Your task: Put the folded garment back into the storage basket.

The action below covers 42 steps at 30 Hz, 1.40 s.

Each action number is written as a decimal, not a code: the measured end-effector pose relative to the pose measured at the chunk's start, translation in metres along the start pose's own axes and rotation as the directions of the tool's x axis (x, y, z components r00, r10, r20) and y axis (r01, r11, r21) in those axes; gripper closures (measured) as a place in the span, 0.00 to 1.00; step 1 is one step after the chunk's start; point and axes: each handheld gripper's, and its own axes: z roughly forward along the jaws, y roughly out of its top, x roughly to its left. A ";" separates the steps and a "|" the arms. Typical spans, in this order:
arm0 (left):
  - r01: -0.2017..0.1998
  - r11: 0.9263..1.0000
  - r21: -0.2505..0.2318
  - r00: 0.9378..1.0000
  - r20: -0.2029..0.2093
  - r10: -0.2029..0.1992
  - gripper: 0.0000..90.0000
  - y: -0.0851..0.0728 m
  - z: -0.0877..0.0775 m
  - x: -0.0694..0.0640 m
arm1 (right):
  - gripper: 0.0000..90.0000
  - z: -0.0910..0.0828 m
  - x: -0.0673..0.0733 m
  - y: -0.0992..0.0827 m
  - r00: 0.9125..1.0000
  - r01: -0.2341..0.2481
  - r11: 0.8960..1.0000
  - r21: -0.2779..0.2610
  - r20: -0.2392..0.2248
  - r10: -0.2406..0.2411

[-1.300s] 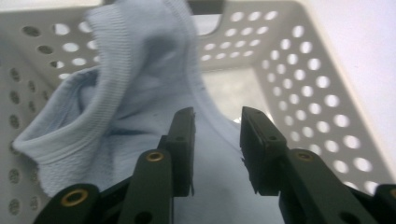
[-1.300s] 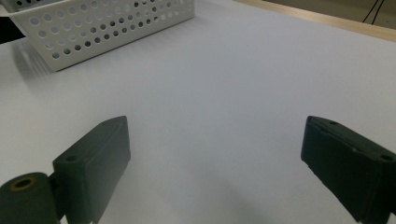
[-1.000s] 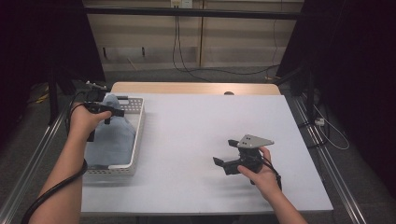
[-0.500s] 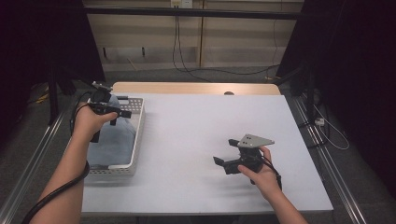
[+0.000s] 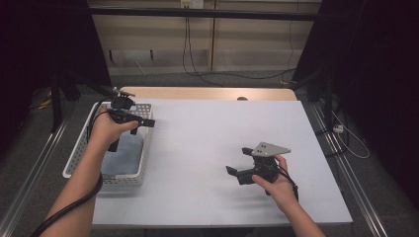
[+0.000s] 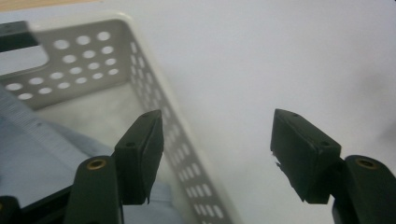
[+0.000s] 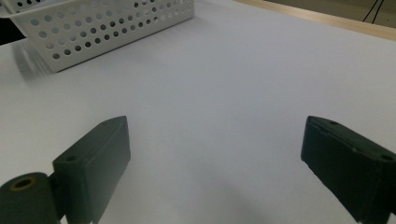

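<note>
A white perforated basket (image 5: 79, 153) stands at the table's left with a light blue cloth (image 5: 123, 154) lying in it. My left gripper (image 5: 144, 121) hovers over the basket's right rim. Its jaws have just been opening and stand apart with nothing between them. In the left gripper view, the left gripper (image 6: 217, 140) straddles the basket wall (image 6: 84, 65), with the cloth (image 6: 37, 154) at lower left. My right gripper (image 5: 237, 161) rests low over the table at the right, open and empty. In the right gripper view, the right gripper (image 7: 215, 149) faces bare tabletop, with the basket (image 7: 93, 28) far off.
The white tabletop (image 5: 207, 133) spreads between the basket and the right hand. A wooden strip (image 5: 207, 94) runs along the far edge. Metal rails (image 5: 346, 173) flank the table, and cables lie on the floor behind it.
My left hand has moved right from over the cloth to the basket's right rim, and its jaws stand wider. The cloth now lies lower in the basket. The right hand has not moved.
</note>
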 end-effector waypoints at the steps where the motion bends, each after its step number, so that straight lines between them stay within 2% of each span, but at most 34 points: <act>1: 0.000 1.000 0.000 1.000 0.000 0.000 0.38 0.000 0.000 0.000 | 0.08 0.000 0.000 0.000 1.000 -0.001 1.000 0.001 0.000 0.001; 10: -0.038 0.999 0.006 0.998 0.040 0.038 0.36 0.002 0.012 -0.020 | 0.08 -0.001 -0.001 0.000 1.000 -0.008 1.000 -0.001 0.000 0.008; 18: -0.083 0.996 0.016 0.994 0.068 0.082 0.31 0.000 0.020 -0.034 | 0.08 -0.002 -0.002 -0.001 1.000 -0.012 1.000 0.001 -0.002 0.012; 23: -0.109 0.994 0.013 0.990 0.092 0.107 0.29 -0.003 0.026 -0.045 | 0.08 -0.002 -0.002 -0.002 1.000 -0.014 1.000 0.013 -0.008 0.014; 27: -0.145 0.989 0.013 0.984 0.106 0.143 0.27 -0.007 0.032 -0.056 | 0.08 -0.004 -0.003 -0.002 1.000 -0.019 1.000 0.009 -0.009 0.020; 31: -0.151 0.989 -0.002 0.980 0.133 0.150 0.24 -0.010 0.035 -0.065 | 0.08 -0.004 -0.003 -0.003 1.000 -0.026 1.000 0.012 -0.014 0.026; 36: -0.178 0.984 -0.014 0.973 0.143 0.178 0.21 -0.016 0.035 -0.076 | 0.08 -0.005 -0.001 -0.002 1.000 -0.015 1.000 0.015 -0.020 0.015; 42: -0.201 0.979 -0.022 0.966 0.164 0.202 0.19 -0.022 0.037 -0.086 | 0.08 -0.004 0.000 -0.004 0.999 -0.024 0.999 0.026 -0.023 0.025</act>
